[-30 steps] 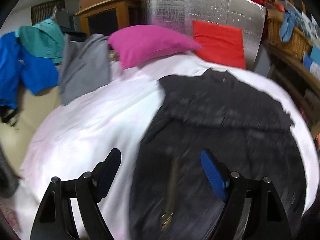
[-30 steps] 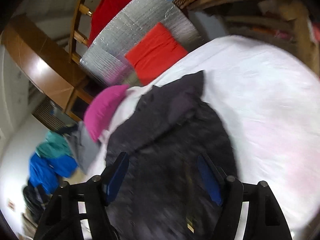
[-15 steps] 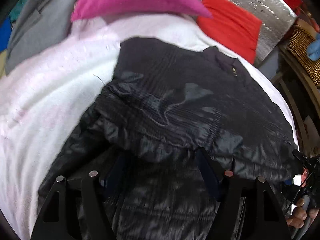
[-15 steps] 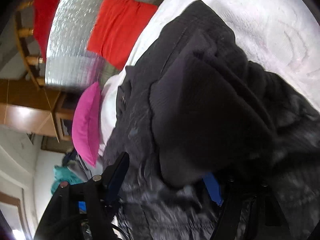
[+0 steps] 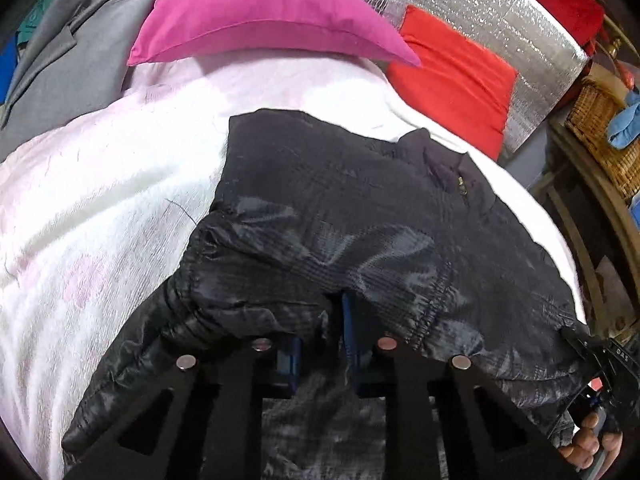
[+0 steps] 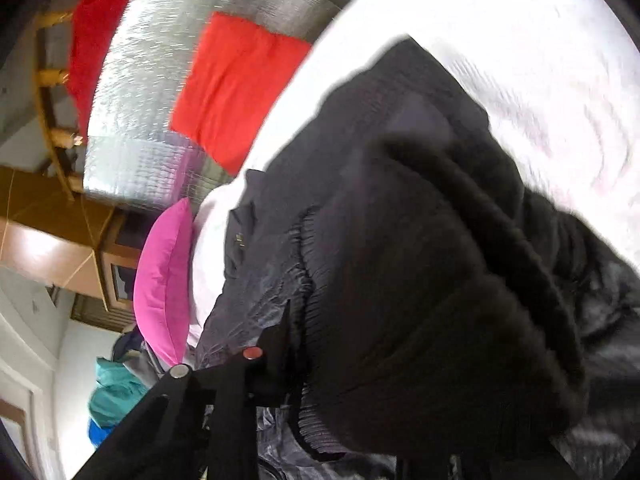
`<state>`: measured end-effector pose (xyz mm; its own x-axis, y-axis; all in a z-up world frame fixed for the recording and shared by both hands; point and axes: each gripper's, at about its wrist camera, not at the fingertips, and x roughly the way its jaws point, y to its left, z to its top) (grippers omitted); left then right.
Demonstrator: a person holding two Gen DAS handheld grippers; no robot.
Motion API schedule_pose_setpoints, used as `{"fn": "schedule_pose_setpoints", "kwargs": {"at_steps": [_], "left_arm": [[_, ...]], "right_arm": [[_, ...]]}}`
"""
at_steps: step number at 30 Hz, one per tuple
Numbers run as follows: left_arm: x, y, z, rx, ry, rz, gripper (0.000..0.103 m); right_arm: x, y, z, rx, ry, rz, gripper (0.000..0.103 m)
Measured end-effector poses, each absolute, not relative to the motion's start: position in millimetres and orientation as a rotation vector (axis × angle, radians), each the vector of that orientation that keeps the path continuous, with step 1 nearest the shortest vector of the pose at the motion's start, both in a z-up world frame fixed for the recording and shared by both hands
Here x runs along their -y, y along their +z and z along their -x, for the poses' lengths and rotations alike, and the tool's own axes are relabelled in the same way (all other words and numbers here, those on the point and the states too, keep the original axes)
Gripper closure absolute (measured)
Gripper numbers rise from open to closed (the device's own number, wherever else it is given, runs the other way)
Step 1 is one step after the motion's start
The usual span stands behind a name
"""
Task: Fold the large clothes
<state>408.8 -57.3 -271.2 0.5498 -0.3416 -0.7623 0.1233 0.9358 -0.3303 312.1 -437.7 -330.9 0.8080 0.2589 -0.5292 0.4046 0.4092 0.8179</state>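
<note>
A black padded jacket (image 5: 360,216) lies on the white bedcover (image 5: 100,200), its collar toward the pillows. Its hem edge is folded up over the body. My left gripper (image 5: 324,340) is shut on that folded hem at the left side. In the left wrist view my right gripper (image 5: 600,364) grips the same hem at the far right, with a hand on it. In the right wrist view the jacket (image 6: 400,260) bunches over my right gripper (image 6: 304,364); one finger (image 6: 276,336) shows and the other is hidden by cloth.
A pink pillow (image 5: 256,12) and a red pillow (image 5: 452,76) lie at the head of the bed against a silver foil panel (image 5: 480,12). Grey clothing (image 5: 68,68) lies at the left. A wicker basket (image 5: 604,128) and wooden frame stand at the right.
Both grippers went from open above the jacket to closed on its hem and carried the hem up toward the collar, folding the lower part over the body.
</note>
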Motion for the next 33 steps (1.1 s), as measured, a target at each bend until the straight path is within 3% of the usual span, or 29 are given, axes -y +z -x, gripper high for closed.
{"fn": "schedule_pose_setpoints", "kwargs": {"at_steps": [5,10,13,15,25,27,29,33], "left_arm": [[65.1,-251.4,-394.8,-0.897,-0.271,0.156,0.086],[73.7,-259.2,-393.4,-0.898,-0.207,0.060,0.086],[81.5,-257.2,-390.8,-0.870,-0.180,-0.009,0.084],[81.4,-254.0,-386.5,-0.853,-0.173,-0.031,0.083],[68.4,-232.3,-347.9,-0.778,-0.168,-0.098,0.077],[66.9,-222.6,-337.0,-0.743,-0.163,-0.117,0.069],[63.5,-210.8,-324.1,-0.699,-0.156,-0.126,0.053],[59.6,-193.0,-297.6,-0.623,-0.150,-0.153,0.050]], "right_arm": [[430.0,-291.4,-296.2,-0.576,-0.071,-1.058,0.075],[435.3,-332.6,-311.6,-0.777,-0.110,-1.120,0.069],[436.1,-335.3,-313.7,-0.798,-0.087,-1.156,0.052],[434.5,-328.8,-311.8,-0.802,-0.069,-1.138,0.033],[415.6,-303.9,-270.4,-0.893,-0.071,-0.959,0.033],[412.8,-294.7,-263.3,-0.884,-0.071,-0.913,0.033],[405.3,-282.9,-255.5,-0.864,-0.065,-0.859,0.033],[398.1,-265.5,-227.3,-0.796,-0.045,-0.802,0.033]]}}
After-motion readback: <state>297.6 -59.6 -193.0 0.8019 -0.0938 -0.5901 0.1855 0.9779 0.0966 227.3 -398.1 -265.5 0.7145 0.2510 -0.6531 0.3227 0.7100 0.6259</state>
